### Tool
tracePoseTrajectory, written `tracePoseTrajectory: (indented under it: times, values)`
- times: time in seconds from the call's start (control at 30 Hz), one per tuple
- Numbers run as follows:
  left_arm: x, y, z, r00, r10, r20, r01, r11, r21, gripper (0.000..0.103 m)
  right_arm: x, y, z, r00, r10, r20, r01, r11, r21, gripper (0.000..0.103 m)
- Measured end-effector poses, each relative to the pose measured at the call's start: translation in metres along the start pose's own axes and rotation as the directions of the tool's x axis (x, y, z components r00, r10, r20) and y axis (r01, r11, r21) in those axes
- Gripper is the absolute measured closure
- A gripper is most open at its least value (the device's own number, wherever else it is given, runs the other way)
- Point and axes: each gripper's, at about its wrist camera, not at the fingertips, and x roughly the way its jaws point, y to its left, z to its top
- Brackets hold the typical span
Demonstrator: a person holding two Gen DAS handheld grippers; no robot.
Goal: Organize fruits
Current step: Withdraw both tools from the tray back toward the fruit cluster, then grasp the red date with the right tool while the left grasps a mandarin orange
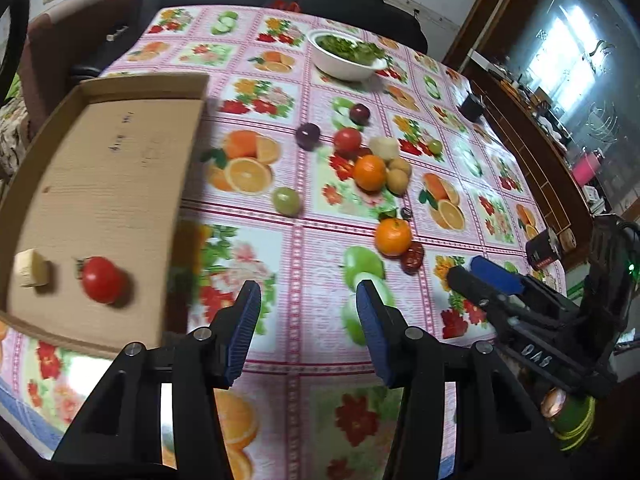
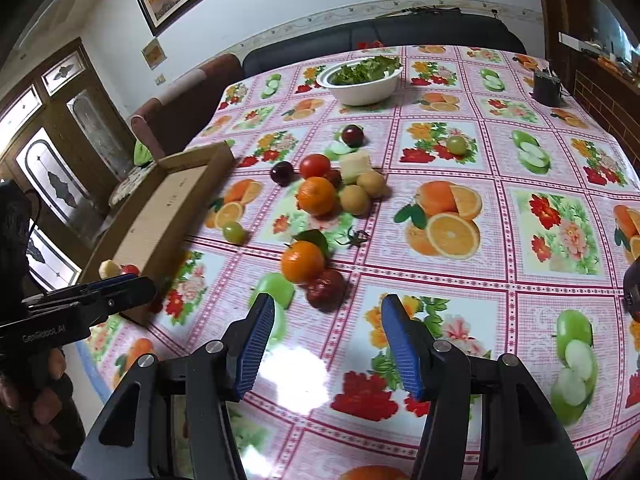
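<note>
Through the left wrist camera, my left gripper [image 1: 308, 296] stood open with nothing between its pads, hanging over bare tabletop [image 1: 304, 240]. To its left lay the cardboard tray [image 1: 120, 184], and only two pieces were in it: a red tomato [image 1: 102, 280] and a pale fruit chunk [image 1: 31, 274], both near the tray's closer end. Ahead and to the right of the gripper, the rest was loose: a nearer orange [image 1: 393, 236] touching a dark red fruit [image 1: 413, 257], a green fruit [image 1: 286, 200] on its own, and farther ahead a cluster around a second orange [image 1: 369, 172].

Through the right wrist camera, my right gripper [image 2: 328, 334] was likewise open and empty. The nearer orange [image 2: 303, 261] and the dark red fruit [image 2: 326, 289] sat just ahead of it, slightly left; the cluster lay beyond, with a small green fruit [image 2: 456, 145] apart to the right. The tray [image 2: 168, 216] was off to the left.

I judged the sorting barely begun: two pieces placed, roughly a dozen left.
</note>
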Motion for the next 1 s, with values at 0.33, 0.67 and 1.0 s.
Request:
tracePoseTrajectory:
  times: [0.33,0.67,1.0]
  values:
    - [0.017,-0.018,0.015,1.000,-0.008,-0.019,0.008,1.000,0.030,0.055,0.040,0.013,0.006,0.997,-0.046,-0.057,0.041,0.994,-0.100,0.056]
    - [0.053,-0.051,0.028,0.995,-0.058,-0.076,0.065,0.994,0.083,0.055,0.032,-0.003,0.008,0.994,-0.095,-0.053,0.090,0.991,-0.095,0.075]
    - [0.089,-0.091,0.035,0.997,0.002,-0.072,0.010,0.985,0.170,0.055,-0.007,-0.043,0.006,0.990,-0.138,-0.014,0.138,0.990,0.008,0.075]
